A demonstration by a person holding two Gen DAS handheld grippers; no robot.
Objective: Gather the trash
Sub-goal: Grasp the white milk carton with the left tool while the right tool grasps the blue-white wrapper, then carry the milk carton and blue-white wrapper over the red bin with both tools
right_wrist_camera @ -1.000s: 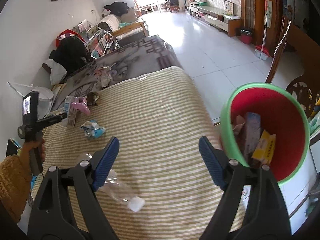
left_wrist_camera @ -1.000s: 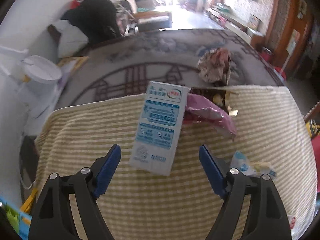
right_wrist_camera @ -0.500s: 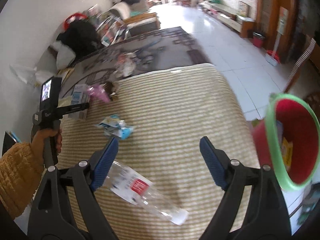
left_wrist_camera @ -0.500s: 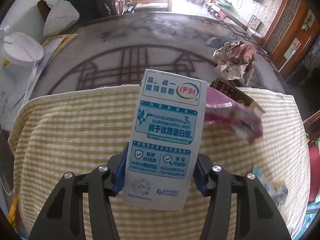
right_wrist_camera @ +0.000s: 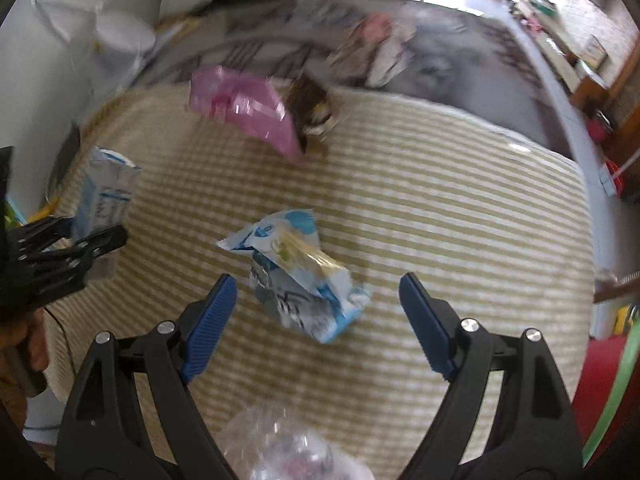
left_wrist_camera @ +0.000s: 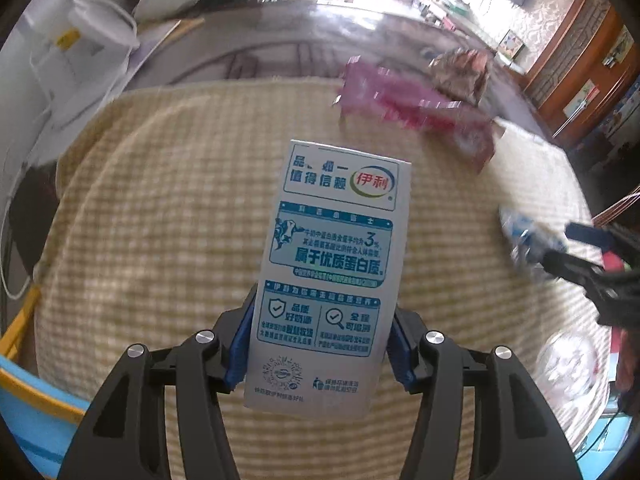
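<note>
My left gripper [left_wrist_camera: 319, 344] is shut on a white and blue milk carton [left_wrist_camera: 332, 268] and holds it above the striped cloth [left_wrist_camera: 160, 220]. The carton also shows in the right wrist view [right_wrist_camera: 106, 196], in the left gripper [right_wrist_camera: 80, 246]. My right gripper [right_wrist_camera: 316, 308] is open, its fingers on either side of a crumpled blue and white wrapper [right_wrist_camera: 300, 276] on the cloth. A pink wrapper [right_wrist_camera: 244, 108] and a brown wrapper [right_wrist_camera: 312, 108] lie further back. A clear plastic bottle [right_wrist_camera: 288, 444] lies below the right gripper.
A green-rimmed red bin [right_wrist_camera: 608, 396] stands at the right edge. Crumpled paper [left_wrist_camera: 460, 72] lies on the grey patterned cover [left_wrist_camera: 260, 52] beyond the cloth. A white fan [left_wrist_camera: 100, 28] stands at the left. A blue box [left_wrist_camera: 36, 404] is at lower left.
My left gripper has lifted the carton off the cloth and pulled back. My right gripper has swung left from the bin and bottle and now straddles the blue and white wrapper.
</note>
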